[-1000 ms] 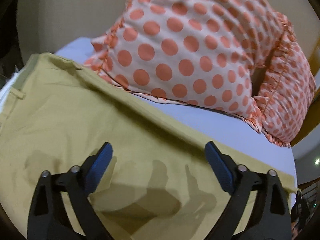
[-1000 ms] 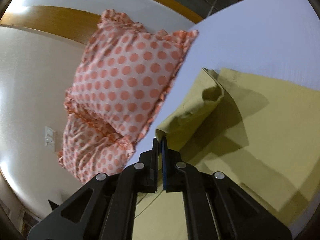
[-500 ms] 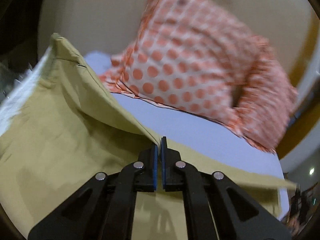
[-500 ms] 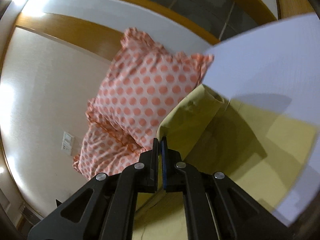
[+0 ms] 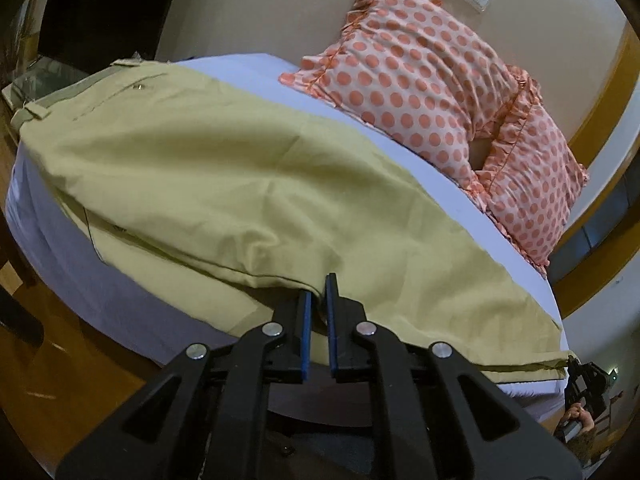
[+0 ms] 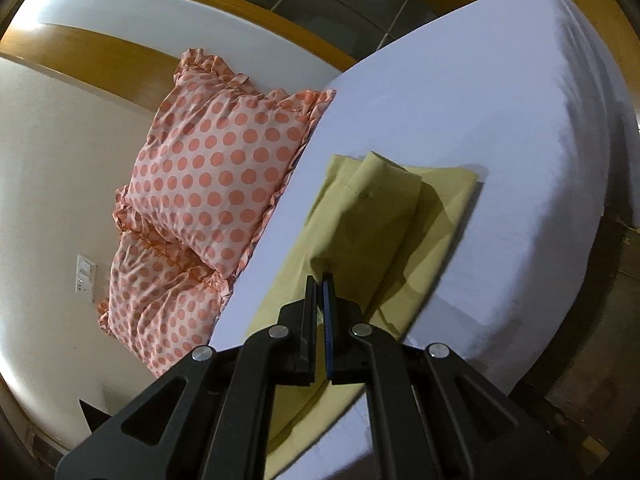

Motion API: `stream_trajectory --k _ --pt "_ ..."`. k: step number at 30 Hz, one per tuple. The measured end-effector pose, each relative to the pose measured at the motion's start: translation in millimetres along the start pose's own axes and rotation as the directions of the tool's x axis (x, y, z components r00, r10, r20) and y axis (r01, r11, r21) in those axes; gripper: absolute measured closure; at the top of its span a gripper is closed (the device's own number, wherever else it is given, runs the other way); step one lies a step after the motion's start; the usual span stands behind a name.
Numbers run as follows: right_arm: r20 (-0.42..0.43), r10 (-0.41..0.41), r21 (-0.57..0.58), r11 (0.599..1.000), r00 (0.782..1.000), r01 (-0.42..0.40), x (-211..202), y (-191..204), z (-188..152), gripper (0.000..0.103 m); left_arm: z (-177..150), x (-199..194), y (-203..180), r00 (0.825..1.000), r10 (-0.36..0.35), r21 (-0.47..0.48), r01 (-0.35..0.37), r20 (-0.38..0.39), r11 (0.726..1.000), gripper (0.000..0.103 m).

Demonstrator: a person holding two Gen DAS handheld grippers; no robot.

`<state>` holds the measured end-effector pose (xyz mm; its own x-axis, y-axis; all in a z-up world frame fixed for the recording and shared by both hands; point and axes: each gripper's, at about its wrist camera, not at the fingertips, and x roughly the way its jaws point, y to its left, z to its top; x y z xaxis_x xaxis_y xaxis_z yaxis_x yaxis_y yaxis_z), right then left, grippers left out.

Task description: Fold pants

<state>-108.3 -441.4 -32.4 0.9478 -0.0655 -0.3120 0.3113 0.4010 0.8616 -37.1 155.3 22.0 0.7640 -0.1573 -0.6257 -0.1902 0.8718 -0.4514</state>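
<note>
— Your left gripper [image 5: 319, 294]?
— I've got its jaws pinched on the long edge of the pants [image 5: 248, 184], lifted off the bed [image 5: 256, 70].
— And the right gripper [image 6: 322, 290]?
— Clamped on a raised fold near the hem; pillows [image 6: 218, 178] lie beside the pants.

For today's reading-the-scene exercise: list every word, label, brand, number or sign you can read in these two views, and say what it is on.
No readable text in either view.
Pants: a small rivet or button, no label showing.
Polka-dot pillows: pattern only.
Wall switch plate: too small to read any marking.
Left gripper, right gripper: no lettering.
</note>
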Motion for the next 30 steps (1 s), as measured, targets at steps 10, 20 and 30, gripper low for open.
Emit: stream_trajectory --k 10,20,30 --pt "0.008 -0.111 -0.013 0.994 0.994 0.112 -10.4 -7.4 -3.0 0.089 -16.2 0.7 9.7 0.997 -0.075 0.019 0.075 -0.011 0.997 0.101" --pt "0.113 -0.174 -0.055 0.982 0.978 0.181 -20.1 -6.4 0.7 0.048 -26.8 -13.9 17.1 0.994 -0.103 0.046 0.102 0.027 0.994 0.077" --pt "0.045 0.054 -0.262 0.964 0.998 -0.04 6.8 52.8 -8.2 0.098 -22.7 -40.1 45.0 0.988 -0.078 0.004 0.078 0.133 0.997 0.036"
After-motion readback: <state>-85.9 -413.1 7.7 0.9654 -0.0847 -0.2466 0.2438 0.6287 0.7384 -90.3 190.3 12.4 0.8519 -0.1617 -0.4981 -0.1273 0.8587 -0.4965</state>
